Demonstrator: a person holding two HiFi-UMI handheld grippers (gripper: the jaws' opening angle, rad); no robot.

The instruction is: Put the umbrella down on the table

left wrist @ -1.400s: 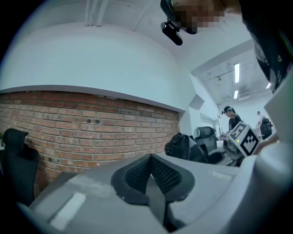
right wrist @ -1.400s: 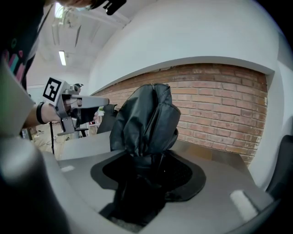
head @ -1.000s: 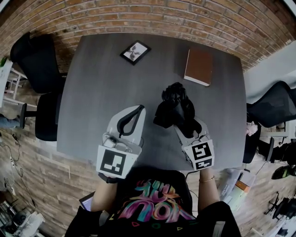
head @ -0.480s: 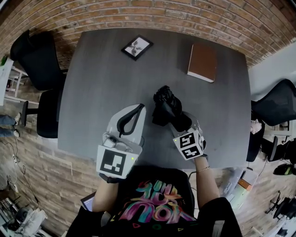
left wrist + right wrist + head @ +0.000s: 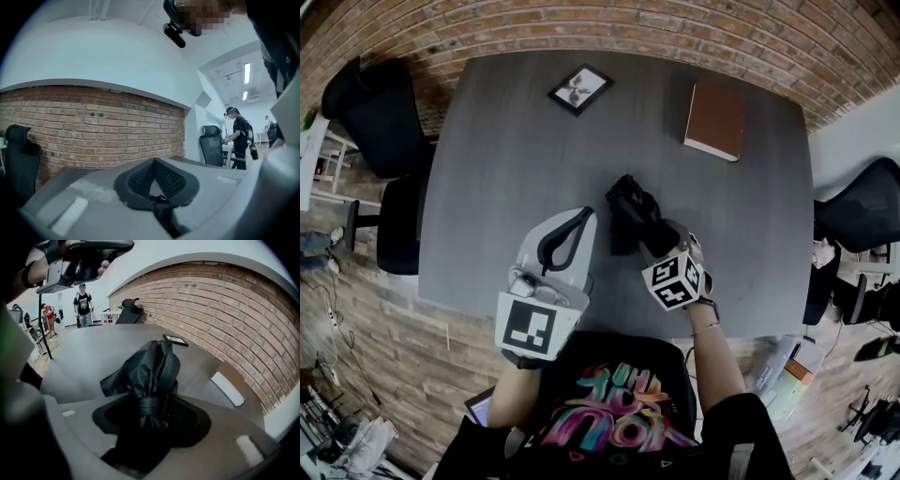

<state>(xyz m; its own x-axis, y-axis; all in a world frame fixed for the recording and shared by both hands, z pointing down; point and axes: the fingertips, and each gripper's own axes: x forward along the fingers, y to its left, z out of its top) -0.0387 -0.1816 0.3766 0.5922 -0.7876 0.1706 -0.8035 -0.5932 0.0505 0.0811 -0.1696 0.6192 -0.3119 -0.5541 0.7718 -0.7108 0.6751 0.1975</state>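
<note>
One folded umbrella [image 5: 628, 208] clamped in right gripper [image 5: 661, 239], angled toward eleven o'clock at table [image 5: 487, 141] centre, contact unclear; left gripper [image 5: 581, 220] shut, empty. Released while tilted, could have flopped or rolled.

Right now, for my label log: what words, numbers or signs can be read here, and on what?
On the shirt: coloured graffiti lettering, too stylised to read.
On the left cube and right cube: square codes, no words.
On the book and picture: no text visible.
</note>
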